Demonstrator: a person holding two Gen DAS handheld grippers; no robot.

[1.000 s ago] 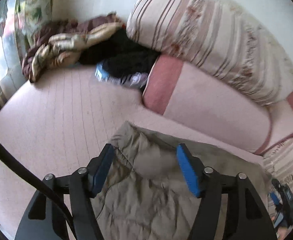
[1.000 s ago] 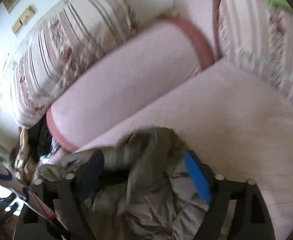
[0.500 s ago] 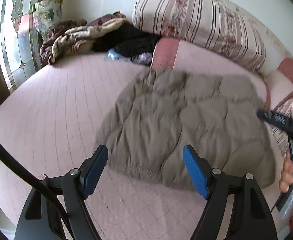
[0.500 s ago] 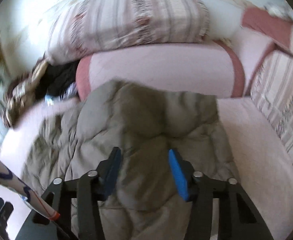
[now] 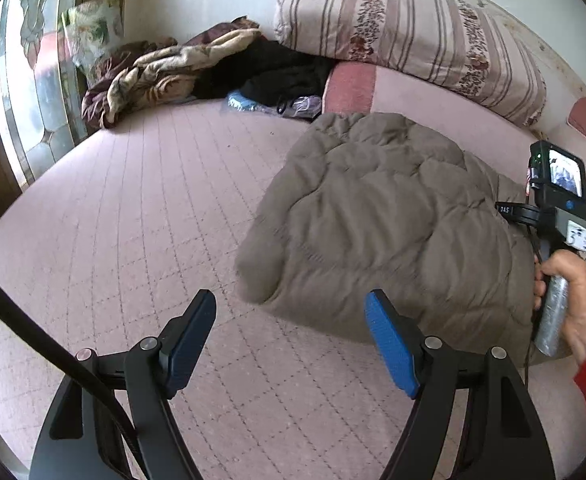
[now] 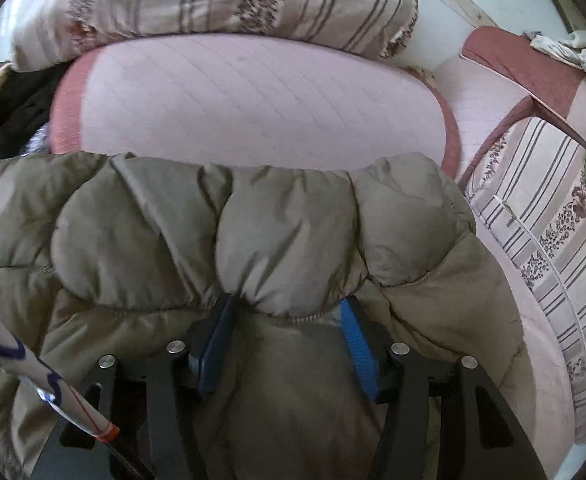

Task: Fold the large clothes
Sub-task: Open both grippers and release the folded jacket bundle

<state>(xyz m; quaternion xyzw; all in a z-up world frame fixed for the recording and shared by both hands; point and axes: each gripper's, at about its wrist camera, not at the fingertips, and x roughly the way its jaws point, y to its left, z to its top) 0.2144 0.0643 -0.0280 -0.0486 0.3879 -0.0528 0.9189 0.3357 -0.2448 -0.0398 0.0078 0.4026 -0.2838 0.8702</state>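
Puffy olive-brown quilted jacket [image 5: 393,216] lies doubled over; right hand-held gripper [image 6: 285,340] clamps its hem, left hand-held gripper [image 5: 293,340] gapes empty.

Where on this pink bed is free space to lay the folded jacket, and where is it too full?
Free: the broad pink quilted bed, between the window side, the puffy olive jacket and the left gripper. Crowded: the far corner, with the crumpled blanket and dark clothes, beside the striped cushion.
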